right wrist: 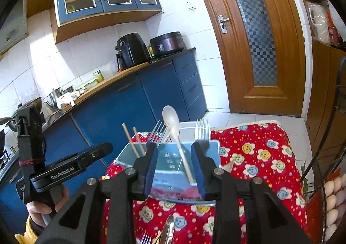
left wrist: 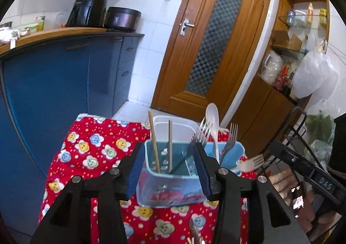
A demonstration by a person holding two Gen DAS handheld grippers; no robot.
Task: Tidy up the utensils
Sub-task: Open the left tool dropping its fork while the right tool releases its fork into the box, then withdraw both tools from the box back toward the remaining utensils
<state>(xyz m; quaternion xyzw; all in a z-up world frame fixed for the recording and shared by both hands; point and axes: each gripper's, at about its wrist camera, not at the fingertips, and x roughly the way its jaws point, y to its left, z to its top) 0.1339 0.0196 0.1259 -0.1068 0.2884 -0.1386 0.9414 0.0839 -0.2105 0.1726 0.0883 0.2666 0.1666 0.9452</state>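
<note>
Utensils stand in a blue caddy (left wrist: 173, 170) on the bench, which is covered by a red flowered cloth (left wrist: 86, 146). From the left wrist view, the left hand-held gripper (left wrist: 170, 170) is wide open and holds nothing; its blue pads (left wrist: 135, 170) sit on either side of the caddy's near end, and whether they touch it cannot be told. Two chopsticks (left wrist: 154, 142) lean in the left compartment. Metal forks (left wrist: 202, 131) and a white spoon (left wrist: 213, 118) rise from the middle, and a dark-handled fork (left wrist: 232, 133) stands in the right compartment. A clear tub (left wrist: 173, 125) sits just behind the caddy. A white plastic fork (left wrist: 252, 164) shows at the caddy's right side, tines pointing right. At the bottom edge, more cutlery (left wrist: 195, 233) lies on the cloth. A wooden door (left wrist: 212, 44) fills the background.

From the right wrist view, the right hand-held gripper (right wrist: 175, 170) is also spread open and empty, its pads (right wrist: 199, 170) framing the caddy (right wrist: 214, 153) from the near side. The spoon (right wrist: 172, 122) leans back, its handle running down between the fingers. The chopsticks (right wrist: 130, 139) stand at the left, forks (right wrist: 159, 132) beside the spoon, and another fork (right wrist: 202, 129) at the right. The left hand-held gripper (right wrist: 101, 151) shows at the left, near the caddy. Loose cutlery (right wrist: 167, 231) lies on the cloth (right wrist: 259, 157) at the bottom. Eggs (right wrist: 333, 200) sit at the far right.
</note>
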